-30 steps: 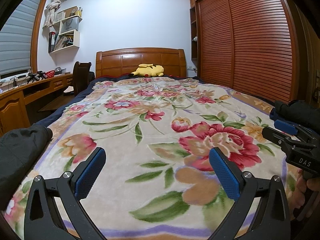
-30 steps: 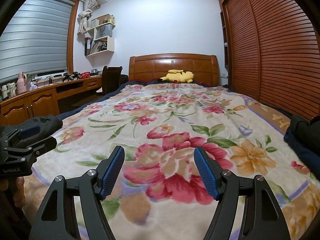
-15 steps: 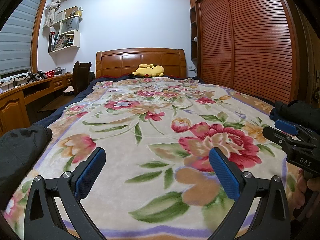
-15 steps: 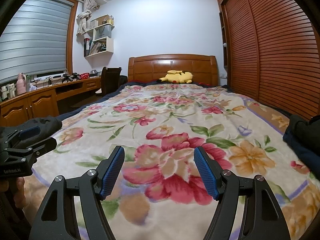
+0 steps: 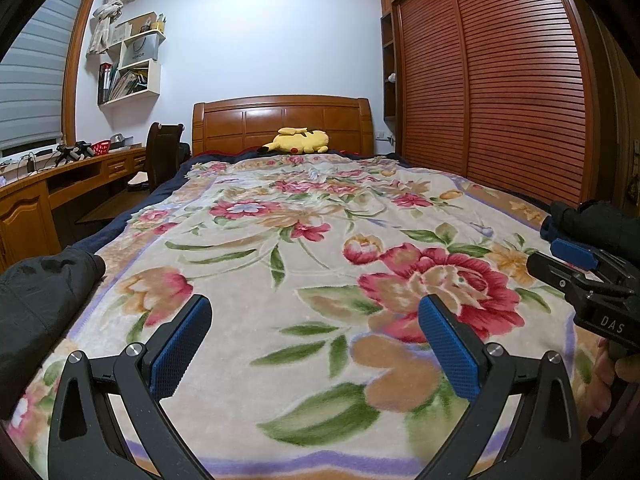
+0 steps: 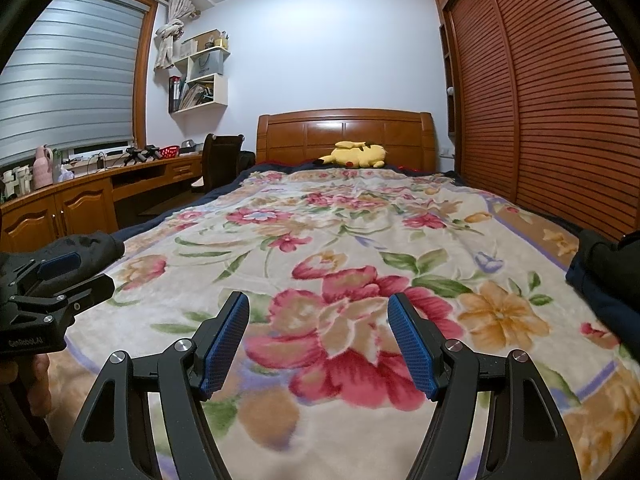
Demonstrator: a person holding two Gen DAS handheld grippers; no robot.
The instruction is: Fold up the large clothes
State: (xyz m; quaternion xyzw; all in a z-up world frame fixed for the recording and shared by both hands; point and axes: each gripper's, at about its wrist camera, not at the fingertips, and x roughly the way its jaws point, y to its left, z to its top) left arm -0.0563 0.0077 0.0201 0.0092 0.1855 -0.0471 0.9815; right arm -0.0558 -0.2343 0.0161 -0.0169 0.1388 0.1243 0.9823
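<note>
A dark garment [image 5: 36, 304] lies bunched at the bed's near left edge; it also shows in the right wrist view [image 6: 94, 246]. Another dark garment [image 6: 608, 272] lies at the near right edge, seen too in the left wrist view [image 5: 600, 224]. My left gripper [image 5: 314, 320] is open and empty above the floral blanket [image 5: 304, 240]. My right gripper [image 6: 318, 320] is open and empty above the blanket [image 6: 340, 240]. Each gripper shows at the other view's edge.
A yellow plush toy [image 5: 298, 142] lies by the wooden headboard [image 5: 280, 120]. A slatted wardrobe [image 5: 500, 80] runs along the right. A desk [image 6: 80, 200] and chair [image 6: 218, 160] stand left, with wall shelves [image 6: 200, 76] above.
Both grippers have stayed open and almost still. The right wrist view has shifted very slightly.
</note>
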